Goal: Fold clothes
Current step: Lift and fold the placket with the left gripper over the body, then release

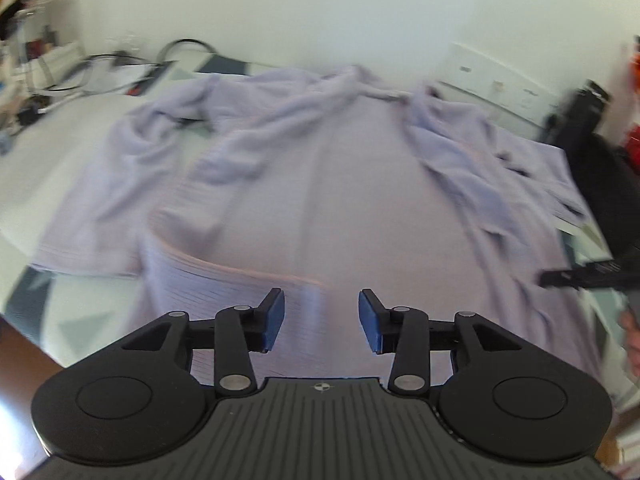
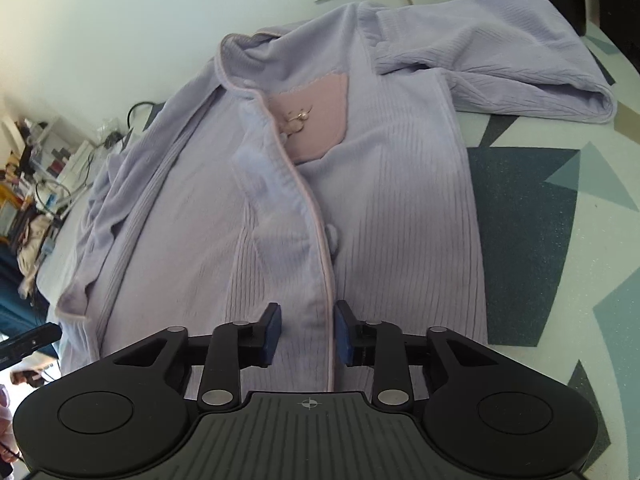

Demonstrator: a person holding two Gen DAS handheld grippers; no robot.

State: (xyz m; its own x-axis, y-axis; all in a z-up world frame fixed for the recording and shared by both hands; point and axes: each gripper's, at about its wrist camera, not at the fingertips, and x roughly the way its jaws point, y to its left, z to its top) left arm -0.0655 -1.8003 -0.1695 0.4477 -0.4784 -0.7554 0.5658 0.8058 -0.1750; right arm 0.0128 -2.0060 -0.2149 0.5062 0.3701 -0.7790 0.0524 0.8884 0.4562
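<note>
A: Left wrist view: how much room is being left around the lilac garment point(image 1: 320, 168)?
B: Bare bedding point(image 1: 48, 152) is being shown at the left of the frame, with cables point(image 1: 120, 68) cluttering the upper left; a white wall is closing off the top.

A: Where is the garment being seen against the left gripper point(image 1: 321, 316)?
B: Spread just beyond and beneath it; the blue pads are being held apart, nothing between them, the view blurred.

A: And the right gripper point(image 2: 307, 330)?
B: Its pads are being kept narrowly apart over the pink-piped front edge point(image 2: 320, 248); whether cloth is being pinched cannot be told. Patterned cover point(image 2: 540, 240) is lying open at right, the pink pocket point(image 2: 316, 120) farther up.
</note>
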